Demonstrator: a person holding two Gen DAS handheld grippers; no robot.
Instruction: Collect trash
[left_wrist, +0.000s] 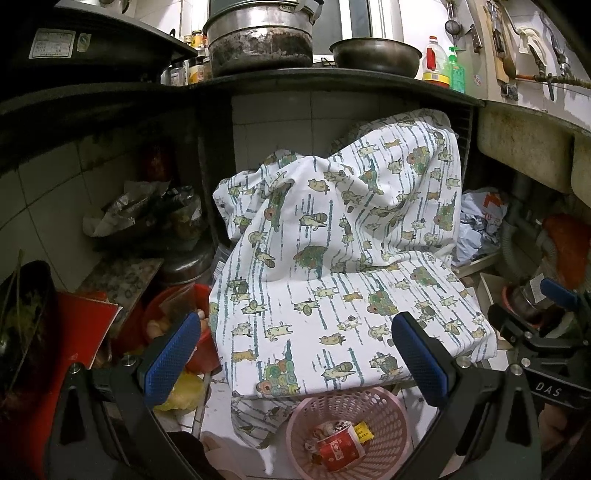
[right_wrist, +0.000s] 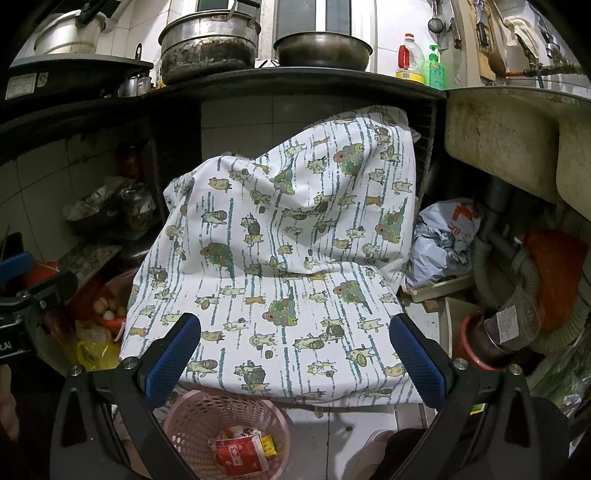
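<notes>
Closest thing in both views is the pink basket (left_wrist: 349, 432), sitting on the floor right under the tools, and it's already got trash in it: a crumpled red wrapper (left_wrist: 338, 448) and a little yellow packet (left_wrist: 362, 432) at the bottom. Both tools are spread wide with nothing between the blue pads, the left tool (left_wrist: 295, 360) hanging over the basket's left side and the right tool (right_wrist: 295, 360) just beside it, so my guess is they're either done dropping stuff or scanning for the next piece. I can't pick out any loose trash lying in the open from here, tbh. Right behind the basket there's a big lump of something under a patterned cloth (right_wrist: 280, 258) with little cartoon animals on it, its front hem hanging just over the basket's far rim, probably draped there to keep kitchen grime off whatever it hides. To the left of that, a red bowl (right_wrist: 110, 306) with what look like eggs, and a yellow bag (right_wrist: 94, 354) in front of it. To the right, a crumpled white plastic bag (right_wrist: 447, 240) wedged under the sink (right_wrist: 495, 136) next to the drain hoses, maybe the next candidate. Furthest back, the dark counter (right_wrist: 295, 83) carries a blackened pot (right_wrist: 208, 46), a metal bowl (right_wrist: 323, 50), an oil bottle (right_wrist: 410, 59) and a green soap bottle (right_wrist: 436, 68).
</notes>
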